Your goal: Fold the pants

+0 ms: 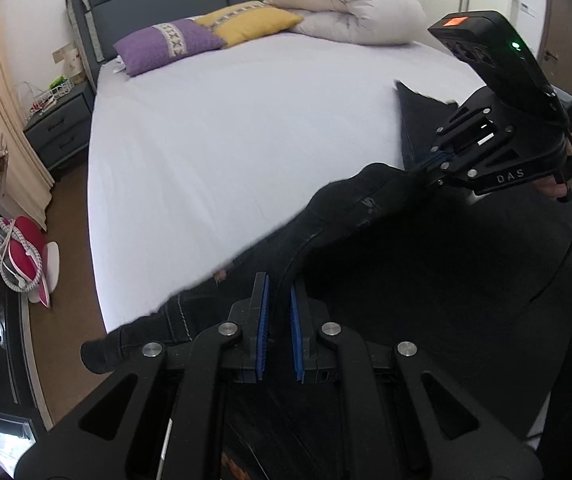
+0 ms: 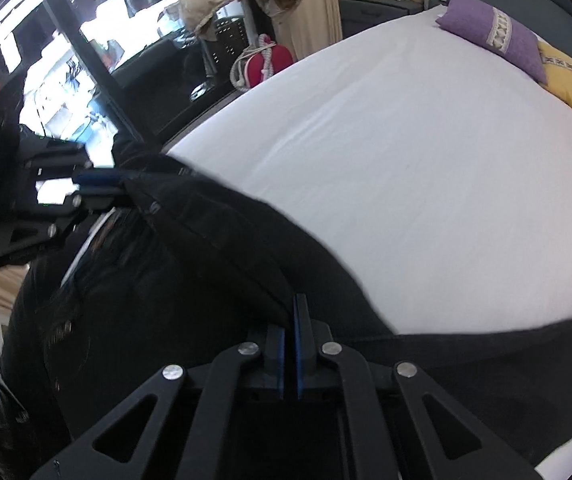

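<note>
Black pants point(image 1: 366, 216) hang stretched between my two grippers above the near edge of the white bed point(image 1: 245, 128). My left gripper point(image 1: 279, 284) is shut on the pants' edge, the fabric pinched between its blue pads. My right gripper point(image 1: 426, 168) shows at the right of the left wrist view, shut on the other end. In the right wrist view the right gripper point(image 2: 290, 312) clamps a fold of the pants point(image 2: 213, 248). The left gripper point(image 2: 121, 188) shows at the left there, also gripping the cloth.
A purple pillow point(image 1: 165, 46), a yellow pillow point(image 1: 249, 24) and a rolled white duvet point(image 1: 346, 4) lie at the headboard. A grey nightstand point(image 1: 59, 128) and a red-and-white item point(image 1: 25, 260) on the floor stand left of the bed.
</note>
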